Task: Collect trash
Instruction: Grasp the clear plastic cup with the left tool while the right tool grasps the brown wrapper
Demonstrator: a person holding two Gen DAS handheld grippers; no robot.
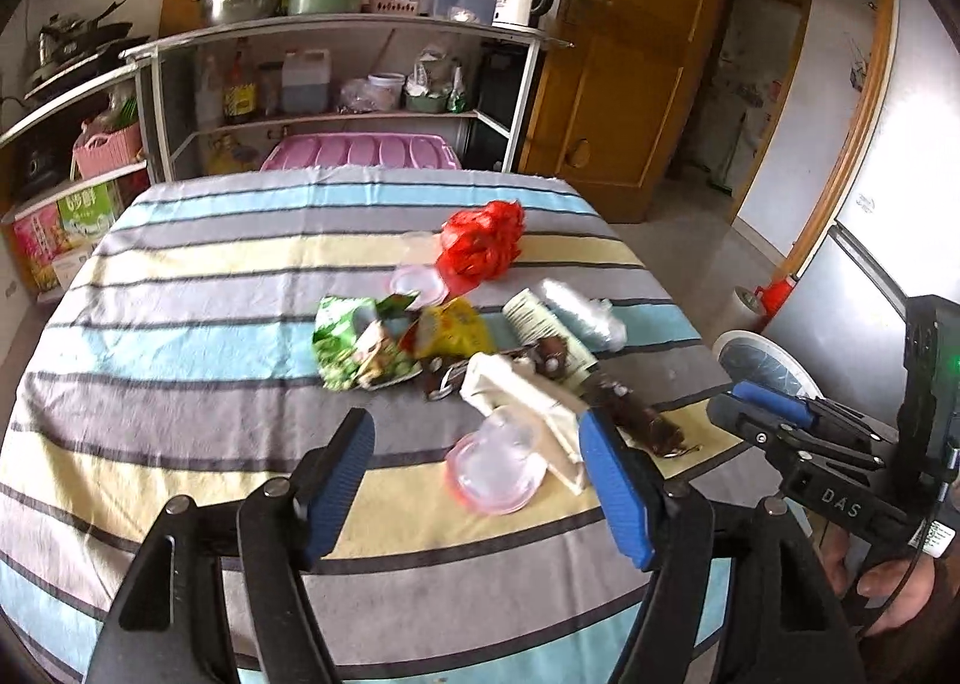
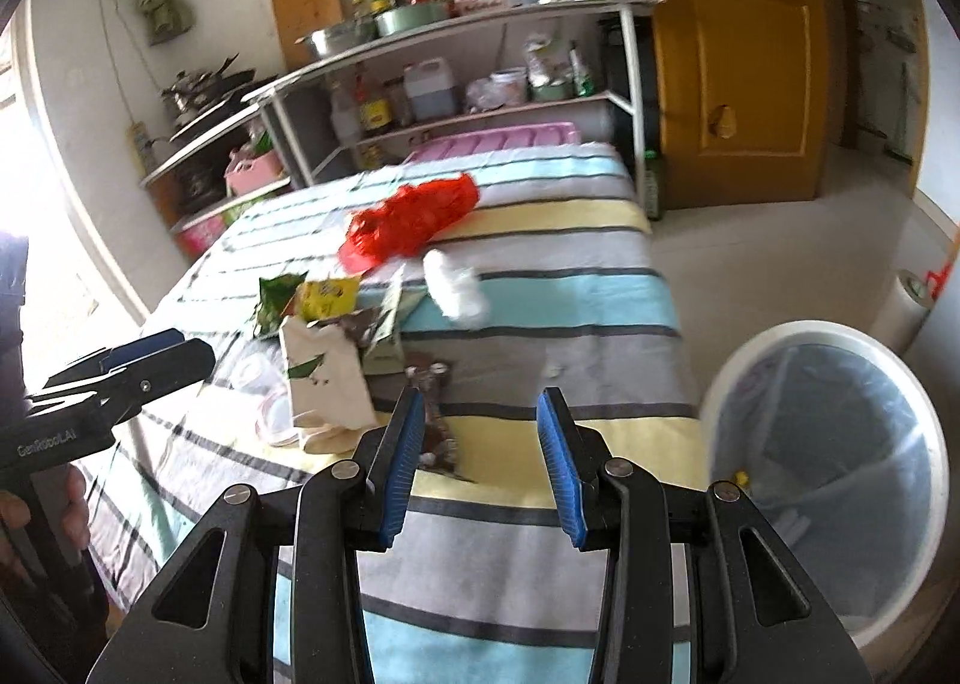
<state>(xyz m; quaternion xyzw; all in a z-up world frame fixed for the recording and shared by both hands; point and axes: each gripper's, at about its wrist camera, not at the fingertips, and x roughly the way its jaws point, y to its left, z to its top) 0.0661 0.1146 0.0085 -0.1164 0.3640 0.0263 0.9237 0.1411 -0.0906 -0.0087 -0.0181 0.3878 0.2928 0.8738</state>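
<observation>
Nearly all is left: the bin (image 2: 828, 480) beside the table (image 1: 180, 288) seems almost empty, though its liner blurs the view, the trash pile (image 1: 456, 348) lies mid-table, the brown wrapper (image 2: 435, 414) runs lengthwise toward the right gripper (image 2: 477, 465), and both it and the left gripper (image 1: 477, 480) gape, holding nothing.

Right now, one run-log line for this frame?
task: collect trash | left gripper: open, empty | right gripper: open, empty | trash pile: on table | bin: beside table
</observation>
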